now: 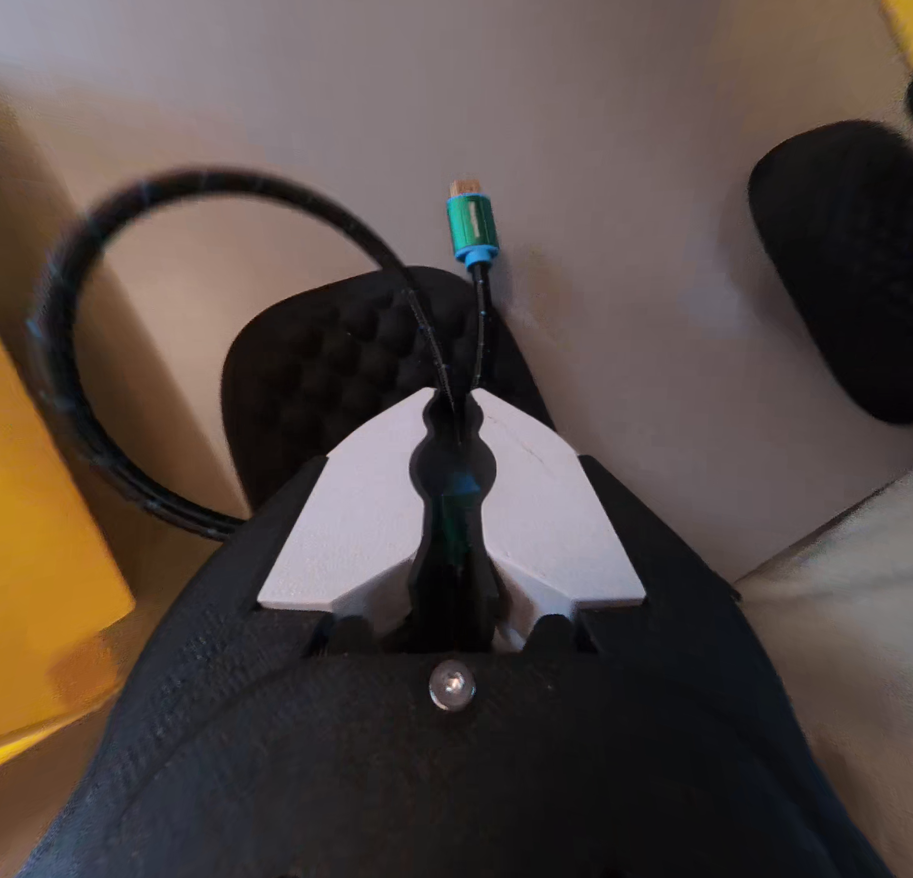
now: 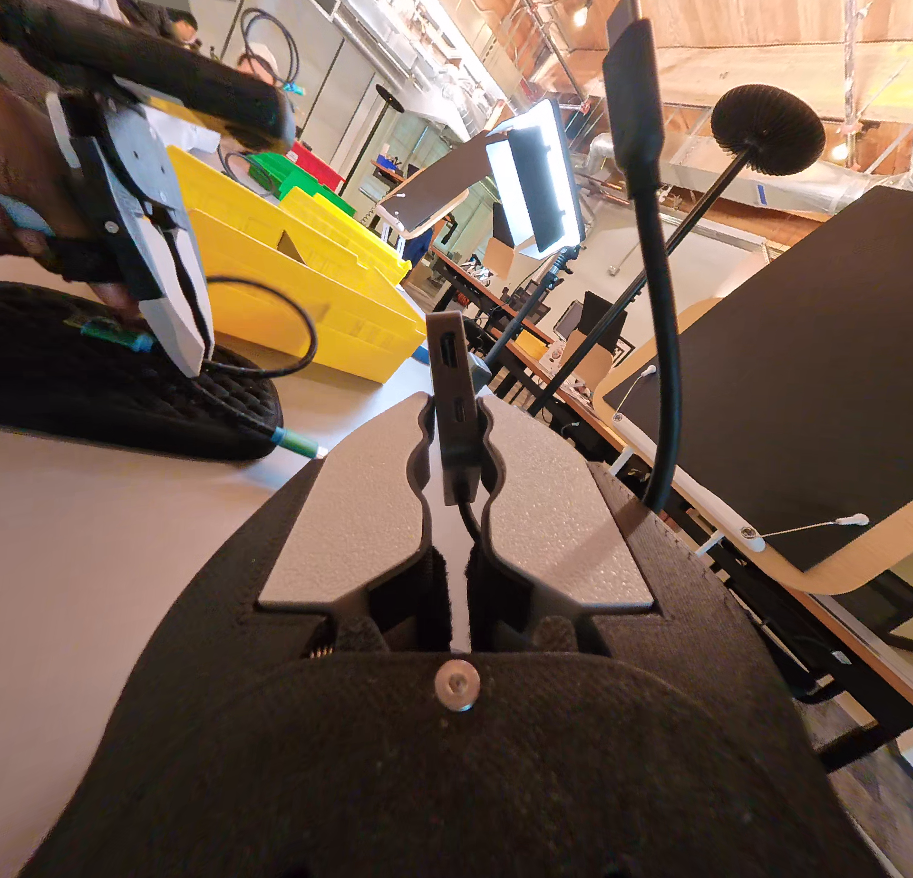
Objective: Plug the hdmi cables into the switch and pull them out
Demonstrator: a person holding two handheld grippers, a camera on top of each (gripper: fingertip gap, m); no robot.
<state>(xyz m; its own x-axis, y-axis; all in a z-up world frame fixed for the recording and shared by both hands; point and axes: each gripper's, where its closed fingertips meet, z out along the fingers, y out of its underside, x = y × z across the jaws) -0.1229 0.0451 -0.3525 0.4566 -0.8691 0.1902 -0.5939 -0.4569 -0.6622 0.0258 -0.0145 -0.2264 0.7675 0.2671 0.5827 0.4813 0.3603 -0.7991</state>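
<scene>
My left gripper (image 1: pixel 454 396) is shut on the green plug (image 1: pixel 455 511) of a black braided HDMI cable (image 1: pixel 74 311), over a black quilted pad (image 1: pixel 336 360). The cable loops out left and back, and its other green plug (image 1: pixel 472 227) lies on the white table. My right gripper (image 2: pixel 454 402) is shut on the grey switch (image 2: pixel 450 390), held upright above the table with its ports facing me. The switch's own black cable (image 2: pixel 659 360) curves up to a black plug (image 2: pixel 635 113). The left gripper (image 2: pixel 191 355) also shows in the right wrist view, tips down on the pad (image 2: pixel 123 405).
Yellow bins (image 2: pixel 296 281) stand behind the pad, with green and red bins farther back. A second black pad (image 1: pixel 840 271) lies to the right. The table edge (image 2: pixel 583 459) runs close on the right, with lamp stands (image 2: pixel 538 202) and other desks beyond. About 20 centimeters separates my left fingertips from my right.
</scene>
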